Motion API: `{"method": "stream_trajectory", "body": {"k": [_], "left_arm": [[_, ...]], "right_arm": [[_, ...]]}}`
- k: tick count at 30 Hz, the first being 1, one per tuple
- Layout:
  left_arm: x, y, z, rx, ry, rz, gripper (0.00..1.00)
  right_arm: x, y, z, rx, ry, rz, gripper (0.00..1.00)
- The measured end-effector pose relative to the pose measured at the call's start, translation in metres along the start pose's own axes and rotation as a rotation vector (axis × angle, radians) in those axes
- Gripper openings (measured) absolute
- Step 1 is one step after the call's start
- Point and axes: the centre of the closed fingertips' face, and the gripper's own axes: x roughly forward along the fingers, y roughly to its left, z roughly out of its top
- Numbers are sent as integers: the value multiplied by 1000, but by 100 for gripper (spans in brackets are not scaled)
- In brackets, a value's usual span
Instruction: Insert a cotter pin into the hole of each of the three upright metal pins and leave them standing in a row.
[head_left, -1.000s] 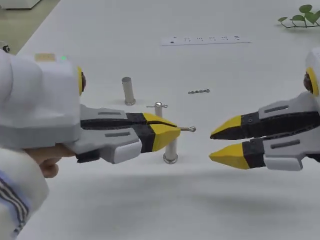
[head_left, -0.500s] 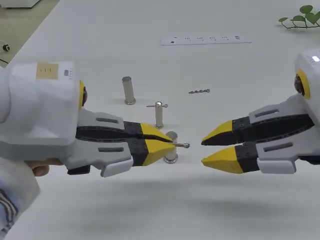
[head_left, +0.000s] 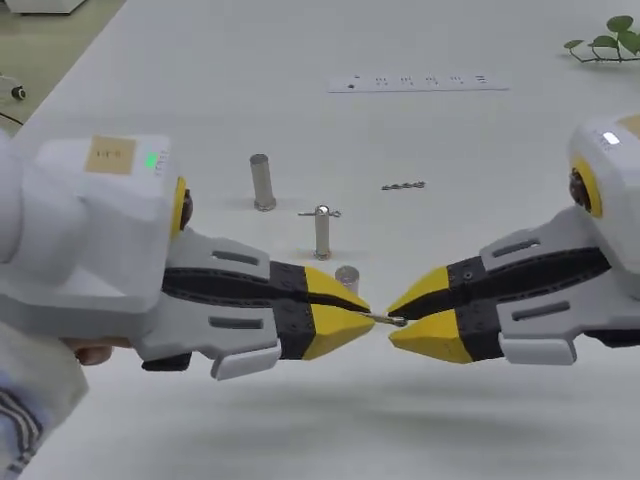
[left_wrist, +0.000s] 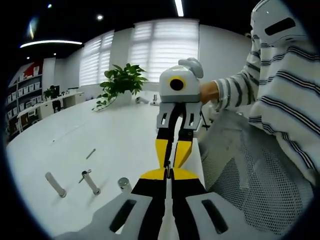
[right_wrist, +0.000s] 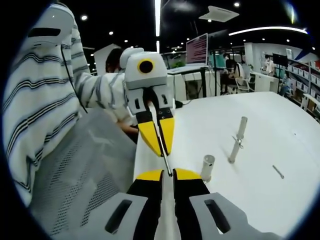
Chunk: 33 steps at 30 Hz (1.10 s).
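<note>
The cotter pin (head_left: 383, 319) lies level in the air between the two tongs, bridging the small gap between their tips. The left tongs (head_left: 362, 318) are pressed together on one end of it. The right tongs (head_left: 393, 321) point straight at them, with the pin's free end lying between their tips. Those tips are close together, but I cannot tell whether they pinch the pin. Just behind the left tongs' tips stands the nearest metal pin (head_left: 347, 277), with only its top visible above the yellow jaw. Beyond it, a little farther from the tongs, the second metal pin (head_left: 322, 238) stands upright with a fitted cotter pin (head_left: 320, 212) through its head. The third metal pin (head_left: 262, 182) stands farther back and to the left tongs' side. A loose cotter pin (head_left: 403, 186) lies flat on the white tabletop (head_left: 480, 140), well beyond the right tongs' tips. A pale strip (head_left: 418, 82) lies at the far side, and a leafy plant (head_left: 608, 38) is in the far corner on the right tongs' side.
</note>
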Motion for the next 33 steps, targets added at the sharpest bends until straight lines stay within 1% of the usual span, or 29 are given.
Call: {"method": "stream_trajectory", "body": {"k": [3,5,7,10,12,13,15,16,17,19,22,25,30,33], "left_arm": [[2,-2,-1,4,2,-11,0],[2,-3,-2,5,7,-17,0],[3,-4,-4,-11,12,-23,0],[4,-6,-7,-15,27,-34,0],[5,-7,-12,-15,45,-40,0],[5,-8,-18,-11,69,-44,0],[7,-10,-27,-11,106,-54,0],[8,-11,-27,-2,106,-55,0],[9,-11,-28,-7,110,-57,0],[9,-13,-30,-1,123,-61,0],[9,-13,-30,-7,125,-60,1],[9,-13,-28,-34,119,-56,1],[9,-10,-25,-35,101,-46,1],[10,-6,-23,-39,86,-23,2]], "right_arm": [[0,0,-1,-4,2,3,7],[0,1,-3,-14,16,9,6],[0,2,-5,-26,29,15,6],[0,4,-8,-48,46,29,5],[1,5,-9,-75,63,33,5],[1,6,-10,-96,71,37,5],[3,7,-11,-104,82,45,5],[4,8,-13,-114,94,50,5],[5,9,-16,-126,109,55,5],[4,9,-17,-126,112,58,4],[3,8,-18,-123,113,58,4],[1,6,-17,-133,108,52,4],[-1,2,-16,-134,92,32,3],[-2,-1,-15,-129,85,19,3]]}}
